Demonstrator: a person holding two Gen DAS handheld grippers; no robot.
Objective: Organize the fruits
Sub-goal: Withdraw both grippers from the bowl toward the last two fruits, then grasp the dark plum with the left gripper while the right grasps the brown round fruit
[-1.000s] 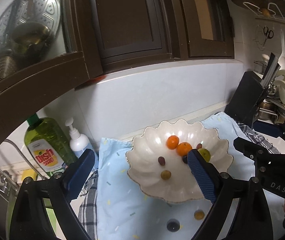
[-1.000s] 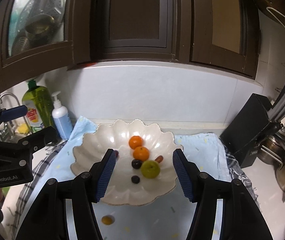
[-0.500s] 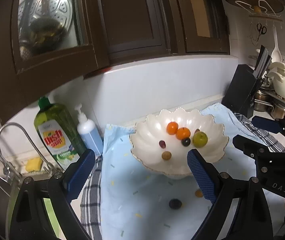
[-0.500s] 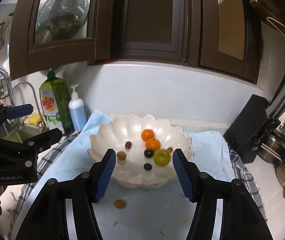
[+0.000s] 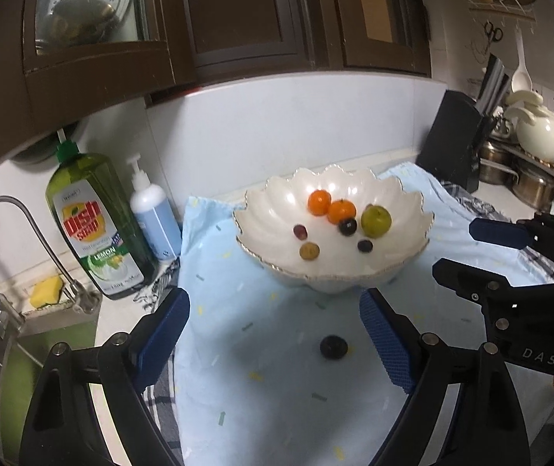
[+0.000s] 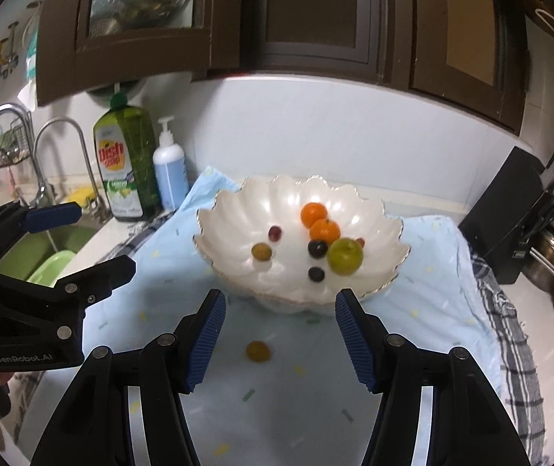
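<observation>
A white scalloped bowl (image 5: 261, 213) (image 6: 230, 209) stands on a light blue cloth (image 5: 257, 388) (image 6: 432, 291). It holds two oranges (image 5: 319, 202) (image 6: 313, 214), a green fruit (image 5: 375, 221) (image 6: 345, 256) and several small dark and tan fruits. A dark fruit (image 5: 333, 346) lies on the cloth between the fingers of my open, empty left gripper (image 5: 275, 338). A tan fruit (image 6: 258, 351) lies on the cloth between the fingers of my open, empty right gripper (image 6: 279, 343). Both grippers are in front of the bowl.
A green dish soap bottle (image 5: 94, 229) (image 6: 127, 171) and a white pump bottle (image 5: 154, 217) (image 6: 170, 171) stand left of the bowl. A sink with a faucet (image 5: 24, 252) (image 6: 67, 155) is at far left. A black knife block (image 5: 453, 139) (image 6: 510, 209) and pots (image 5: 529, 182) are at right.
Both grippers have pulled back from the bowl toward me and stay open. The loose dark and tan fruits on the cloth now sit between their fingers.
</observation>
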